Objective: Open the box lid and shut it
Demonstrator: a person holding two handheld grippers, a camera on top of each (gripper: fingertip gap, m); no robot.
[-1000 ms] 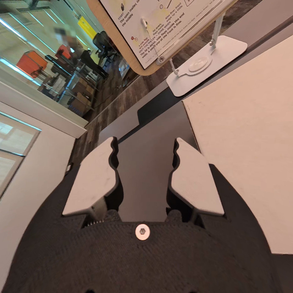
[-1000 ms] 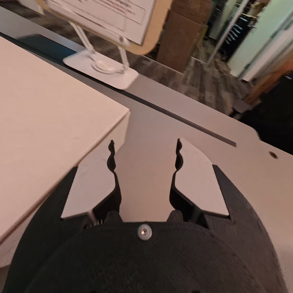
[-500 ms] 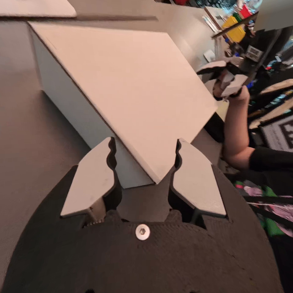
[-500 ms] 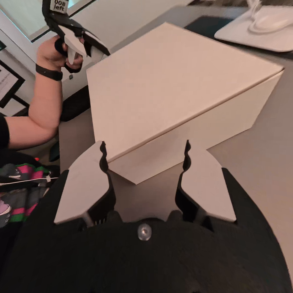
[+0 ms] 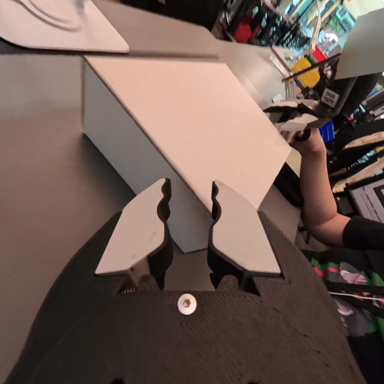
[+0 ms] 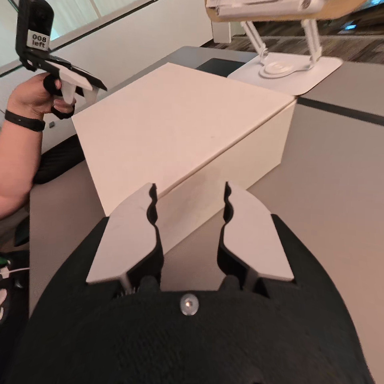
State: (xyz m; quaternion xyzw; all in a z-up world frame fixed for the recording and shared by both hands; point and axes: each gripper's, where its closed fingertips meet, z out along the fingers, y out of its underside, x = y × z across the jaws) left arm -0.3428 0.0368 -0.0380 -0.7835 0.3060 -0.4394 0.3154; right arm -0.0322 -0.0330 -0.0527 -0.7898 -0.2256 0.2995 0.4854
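Note:
A white cardboard box (image 5: 187, 116) with its lid shut lies on the grey table; it also shows in the right wrist view (image 6: 176, 124). My left gripper (image 5: 191, 187) is open and empty, aimed at the box's near left corner, a little short of it. My right gripper (image 6: 190, 187) is open and empty, aimed at the box's right side wall just below the lid edge. Each gripper shows far off in the other's view: the right one (image 5: 297, 122) beyond the box's far corner, the left one (image 6: 81, 87) above the box's left corner.
A white stand base (image 6: 291, 70) carrying a tilted board sits on the table behind the box; the base also shows in the left wrist view (image 5: 62, 27). A person's forearm (image 5: 318, 197) reaches in at the right. Grey table (image 5: 41, 166) lies bare left of the box.
Both grippers swung from facing away along the table to facing the box from opposite sides. In the last half second both moved closer to the box's sides; jaws stayed open.

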